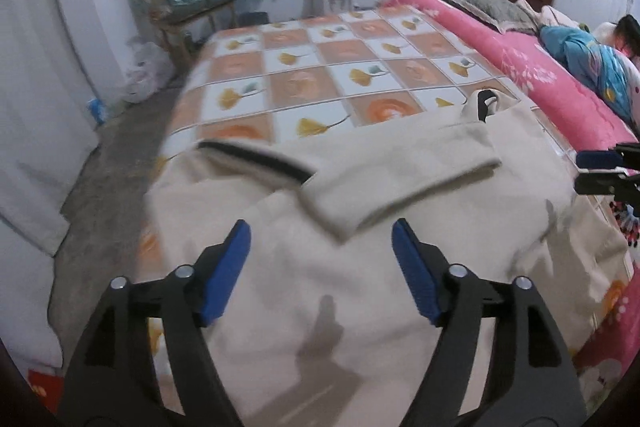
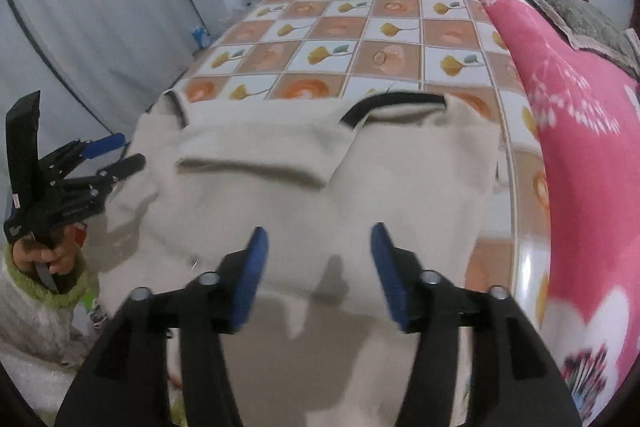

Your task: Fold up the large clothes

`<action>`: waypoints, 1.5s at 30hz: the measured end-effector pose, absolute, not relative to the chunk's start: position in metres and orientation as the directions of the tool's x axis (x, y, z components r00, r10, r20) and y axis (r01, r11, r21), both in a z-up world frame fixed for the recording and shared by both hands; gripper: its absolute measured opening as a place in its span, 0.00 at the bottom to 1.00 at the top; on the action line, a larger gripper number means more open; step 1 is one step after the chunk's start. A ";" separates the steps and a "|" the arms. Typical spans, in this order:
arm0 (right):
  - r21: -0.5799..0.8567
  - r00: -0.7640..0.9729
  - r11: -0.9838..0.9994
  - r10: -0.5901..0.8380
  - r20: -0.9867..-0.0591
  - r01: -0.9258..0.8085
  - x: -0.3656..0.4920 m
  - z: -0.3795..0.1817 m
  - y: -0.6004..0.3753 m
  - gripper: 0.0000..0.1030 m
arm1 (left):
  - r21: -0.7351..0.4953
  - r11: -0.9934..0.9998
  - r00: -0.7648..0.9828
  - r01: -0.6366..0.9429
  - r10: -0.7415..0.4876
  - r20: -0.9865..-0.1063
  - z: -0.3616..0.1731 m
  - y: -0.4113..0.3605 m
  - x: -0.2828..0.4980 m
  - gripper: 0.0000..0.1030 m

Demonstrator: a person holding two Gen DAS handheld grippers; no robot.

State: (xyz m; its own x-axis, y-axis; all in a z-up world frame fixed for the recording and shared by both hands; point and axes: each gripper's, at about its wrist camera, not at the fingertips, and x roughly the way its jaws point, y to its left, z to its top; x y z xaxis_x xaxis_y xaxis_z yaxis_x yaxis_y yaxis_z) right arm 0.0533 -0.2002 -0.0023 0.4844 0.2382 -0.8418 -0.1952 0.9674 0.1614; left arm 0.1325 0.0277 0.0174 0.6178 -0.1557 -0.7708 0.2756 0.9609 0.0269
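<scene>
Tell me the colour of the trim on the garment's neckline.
Black trim on a cream garment; it shows best in the right wrist view.

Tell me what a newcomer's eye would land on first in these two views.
First, the large cream fabric garment with black trim, spread over the near end of the checked orange-and-white leaf-print bed cover, one sleeve folded across its chest. Next, the bright pink floral quilt heaped along the right side. Both blue-padded tools hover open and empty above the cloth: the left hand-held gripper and the right hand-held gripper.
</scene>
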 end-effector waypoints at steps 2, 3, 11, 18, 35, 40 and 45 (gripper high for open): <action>0.177 0.476 0.962 0.257 -0.841 -0.207 0.032 -0.008 -0.195 0.65 | 0.025 0.970 0.625 0.243 -0.137 -0.768 0.021 0.045 0.112 0.73; 0.181 0.471 0.961 0.262 -0.843 -0.212 0.024 -0.011 -0.193 0.69 | 0.021 0.975 0.628 0.220 -0.125 -0.768 0.021 0.056 0.096 0.73; 0.203 0.383 0.965 0.252 -0.889 -0.165 -0.015 -0.070 -0.180 0.69 | -0.082 0.986 0.597 0.148 -0.155 -0.787 -0.008 0.102 0.021 0.74; 0.193 0.398 0.967 0.244 -0.884 -0.165 -0.015 -0.072 -0.177 0.75 | -0.118 0.986 0.604 0.121 -0.167 -0.779 -0.028 0.116 0.019 0.72; 0.131 0.394 0.977 0.189 -0.900 -0.168 -0.013 -0.074 -0.167 0.75 | -0.293 0.951 0.554 0.102 -0.299 -0.777 -0.054 0.155 0.054 0.42; 0.122 0.393 0.977 0.182 -0.902 -0.173 -0.012 -0.074 -0.166 0.75 | -0.448 0.878 0.565 0.168 -0.458 -0.686 -0.044 0.162 0.049 0.42; 0.118 0.394 0.977 0.180 -0.901 -0.175 -0.011 -0.075 -0.166 0.75 | -0.399 0.912 0.544 0.098 -0.384 -0.746 -0.057 0.160 0.069 0.41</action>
State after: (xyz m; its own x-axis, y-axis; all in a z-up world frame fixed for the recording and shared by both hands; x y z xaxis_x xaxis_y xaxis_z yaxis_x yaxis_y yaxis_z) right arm -0.0113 -0.1656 -0.0748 0.3941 0.1798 -0.9013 -0.1751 0.9774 0.1184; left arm 0.0686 0.1600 -0.0568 0.5440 -0.3844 -0.7458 0.0977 0.9119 -0.3987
